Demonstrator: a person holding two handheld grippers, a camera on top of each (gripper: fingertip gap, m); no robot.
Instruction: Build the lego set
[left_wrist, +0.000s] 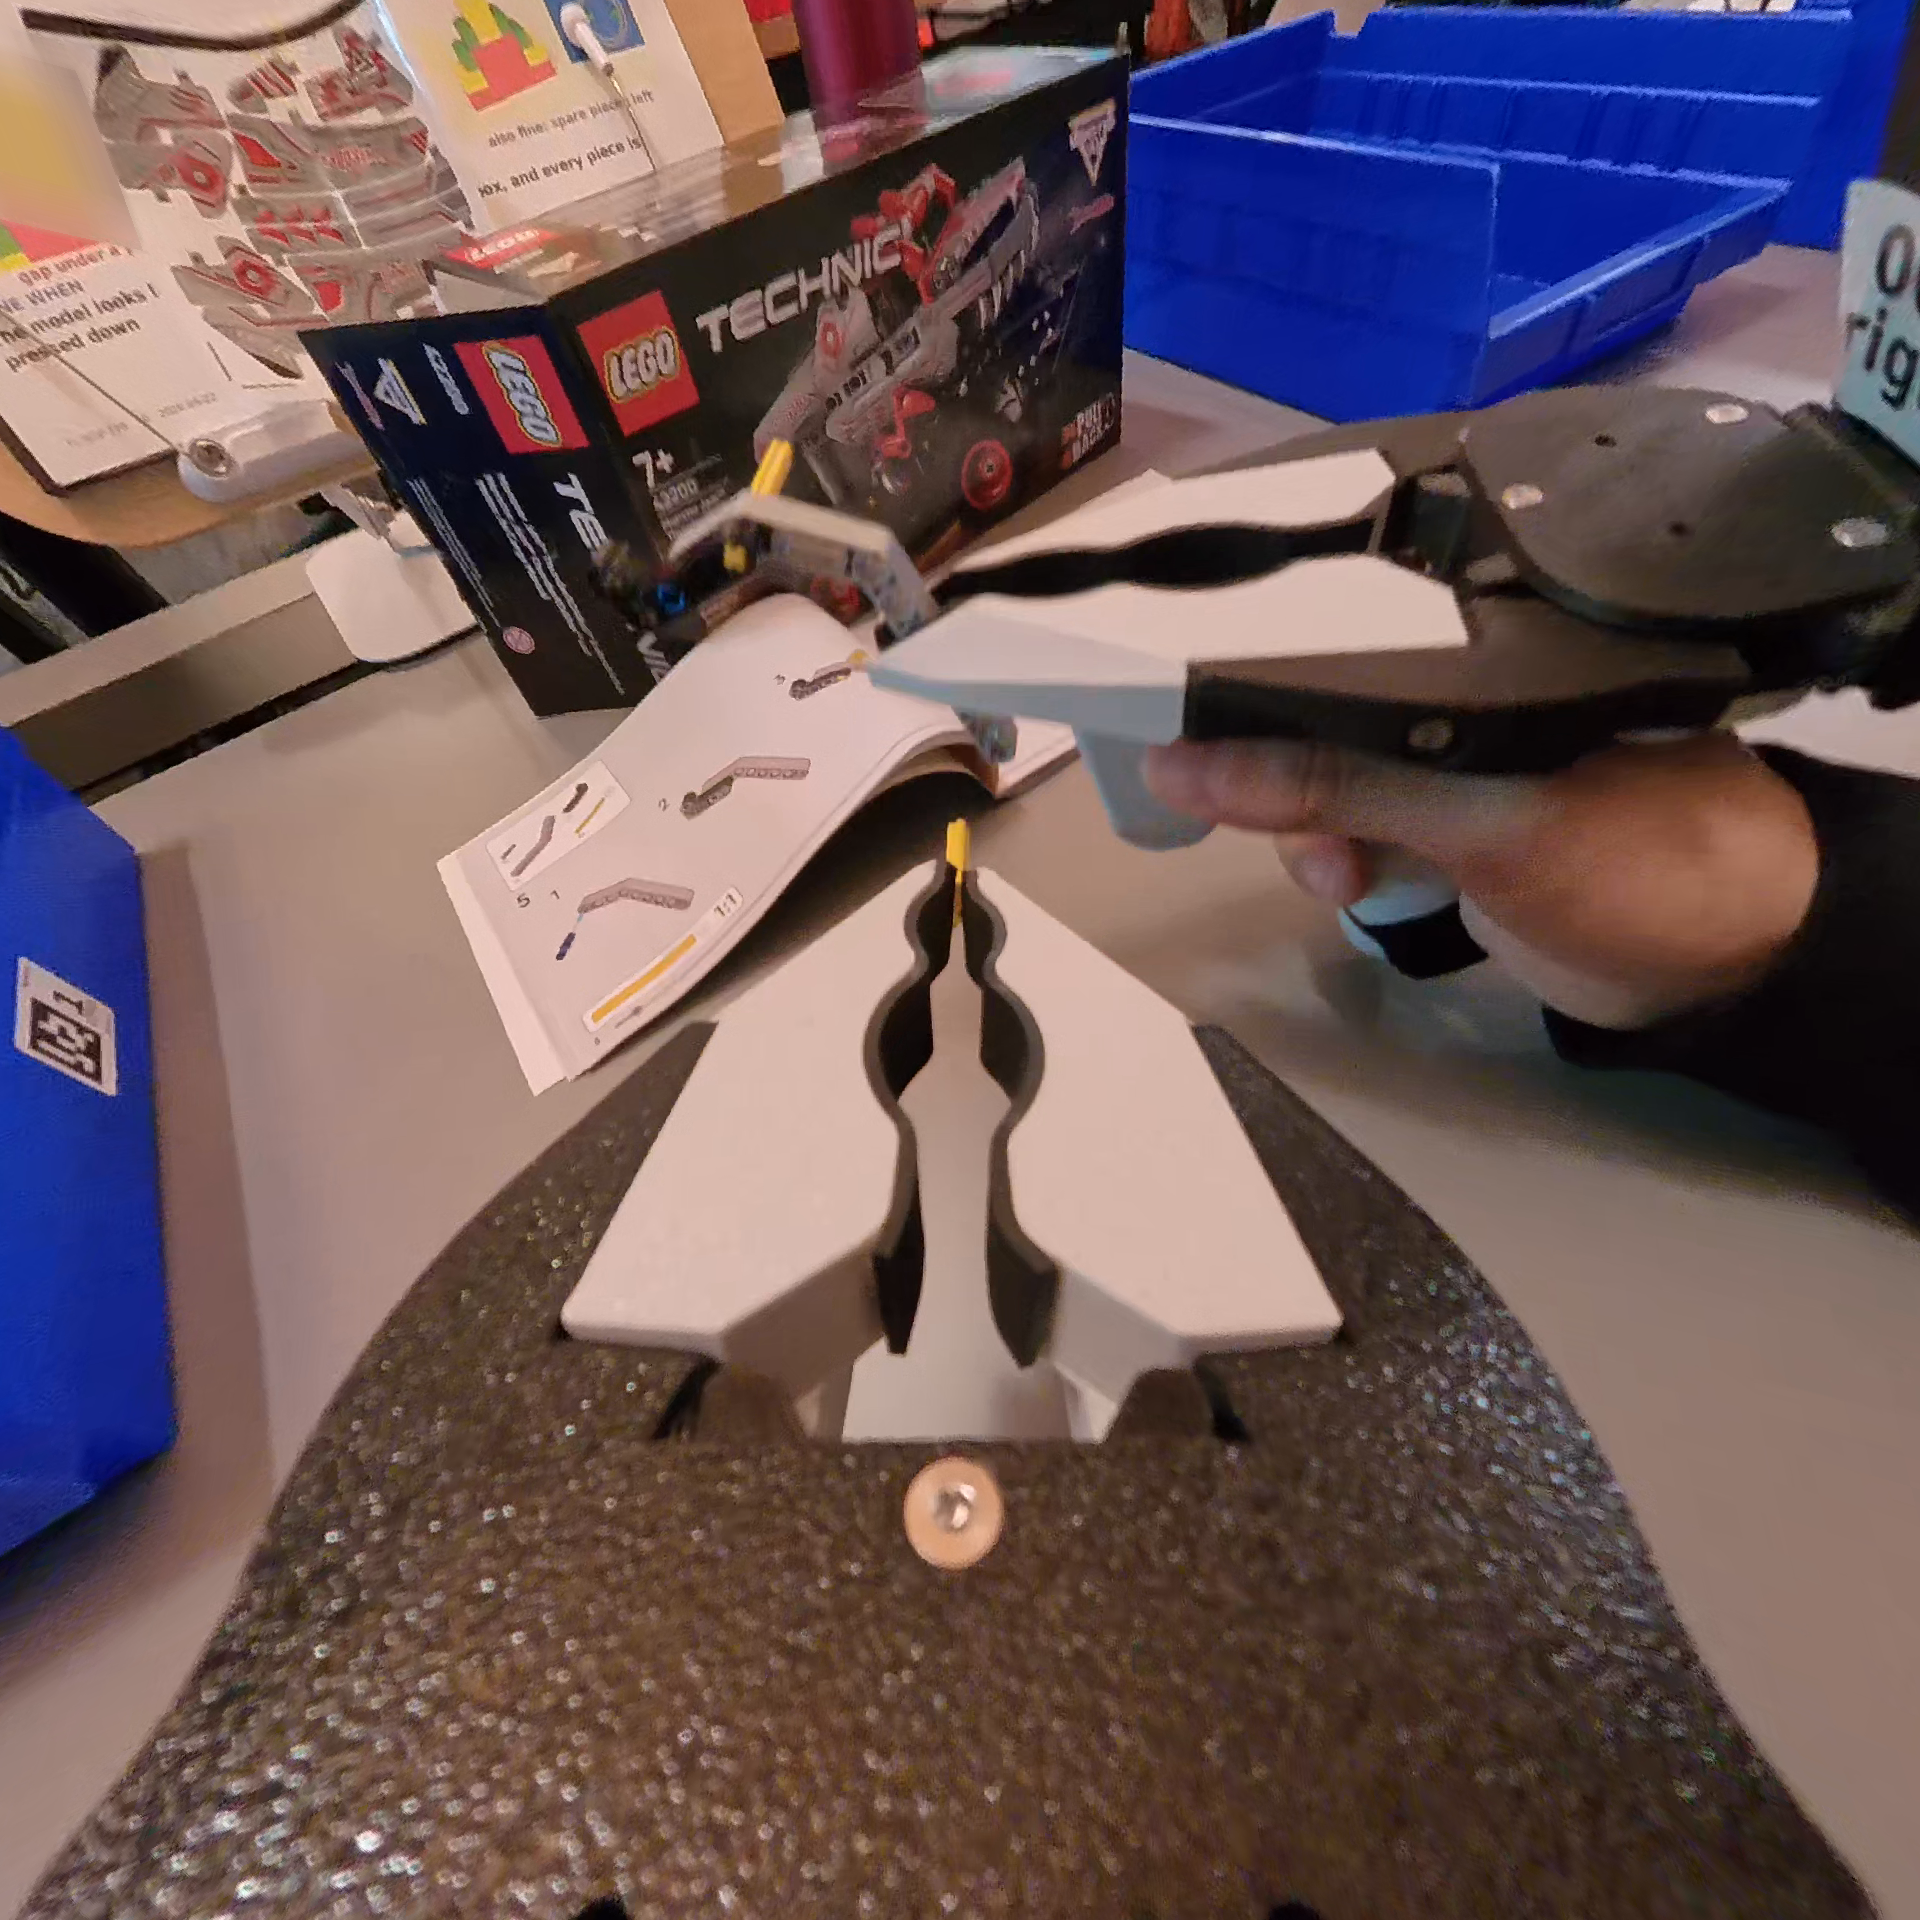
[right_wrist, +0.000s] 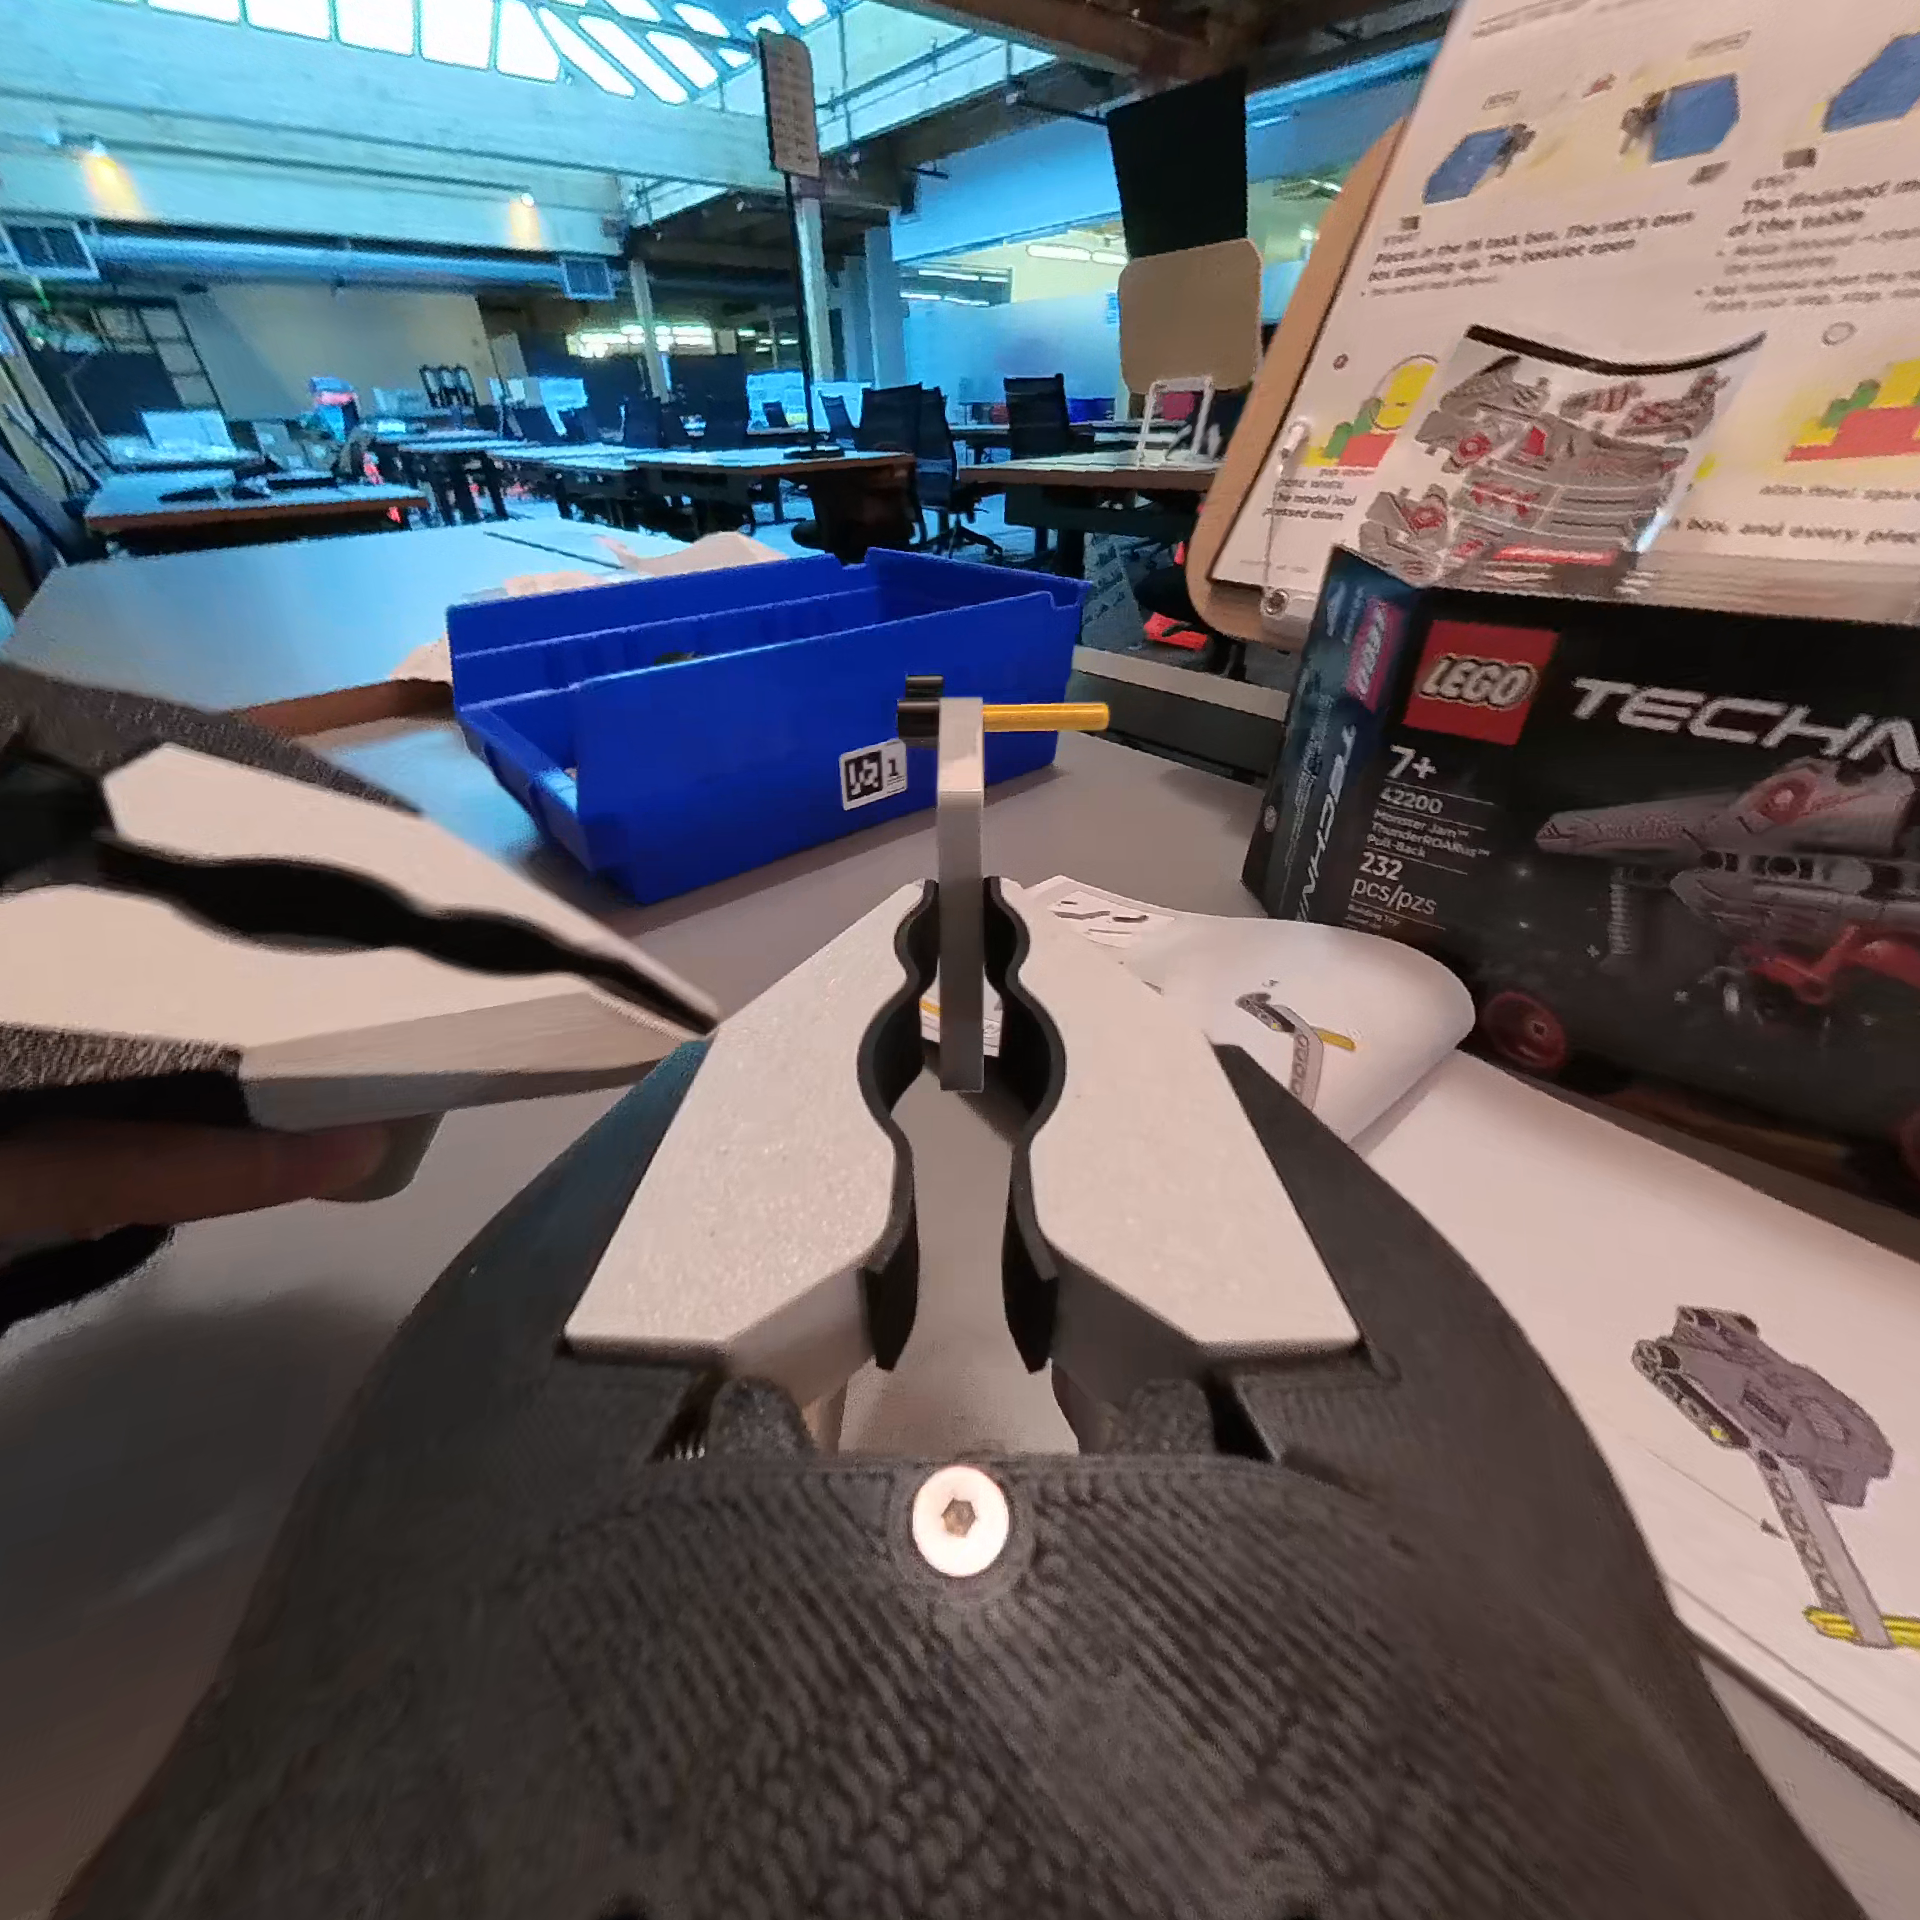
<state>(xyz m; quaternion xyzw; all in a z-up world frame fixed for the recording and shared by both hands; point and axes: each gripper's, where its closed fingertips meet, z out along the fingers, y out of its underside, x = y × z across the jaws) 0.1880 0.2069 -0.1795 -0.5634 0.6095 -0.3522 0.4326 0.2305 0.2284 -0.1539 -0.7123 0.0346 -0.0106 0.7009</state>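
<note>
Between my two tongs, above the table, the work is an axle-fitting step. My left tongs are pinched nearly closed on a thin yellow rod, whose tip pokes out past the fingertips. My right tongs are clamped on a grey beam, held upright; a second yellow rod already passes through its top hole, with a black pin at the far side. In the left view that beam belongs to a small grey assembly hanging just in front of the set's box. An open instruction booklet lies below it, showing beam-and-rod steps. Blue bins stand well back.

Judgement: early in the build; only a small sub-assembly exists. The next move calls for lining the held rod up with a free hole in the beam and pushing straight. Poor alignment would likely jam or twist the rod in my grip.
</note>
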